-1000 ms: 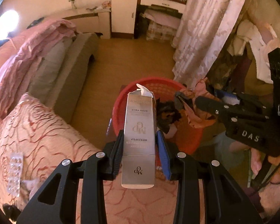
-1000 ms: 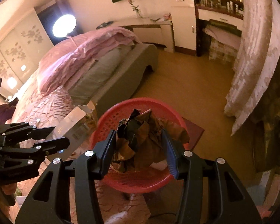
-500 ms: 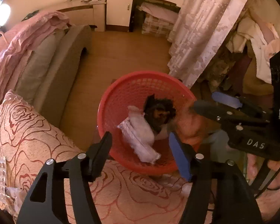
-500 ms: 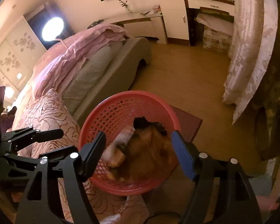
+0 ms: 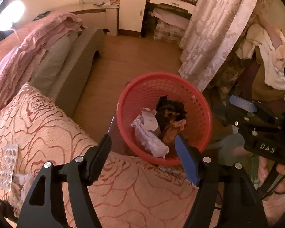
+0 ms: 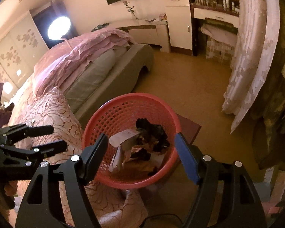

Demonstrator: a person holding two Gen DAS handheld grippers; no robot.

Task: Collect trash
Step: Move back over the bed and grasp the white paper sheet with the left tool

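A red mesh basket (image 5: 199, 102) stands on the floor beside the bed; it also shows in the right wrist view (image 6: 112, 117). Inside lie a white carton (image 5: 148, 131) and a dark crumpled wrapper (image 5: 171, 110); the right wrist view shows the carton (image 6: 123, 138) and the wrapper (image 6: 152, 131) too. My left gripper (image 5: 142, 142) is open and empty above the basket's near rim. My right gripper (image 6: 140, 142) is open and empty over the basket. Each gripper shows in the other's view, the right one (image 5: 237, 112) and the left one (image 6: 53, 136).
A rose-patterned bedspread (image 5: 38, 123) covers the bed at left, with a clear blister pack (image 5: 8, 161) lying on it. A lace curtain (image 5: 209, 34) hangs at right. A grey bed base (image 5: 76, 60) and wooden floor (image 5: 133, 57) lie beyond the basket.
My left gripper opened and let the carton fall into the basket. My right gripper opened and dropped the crumpled wrapper in. Both items now lie in the basket.
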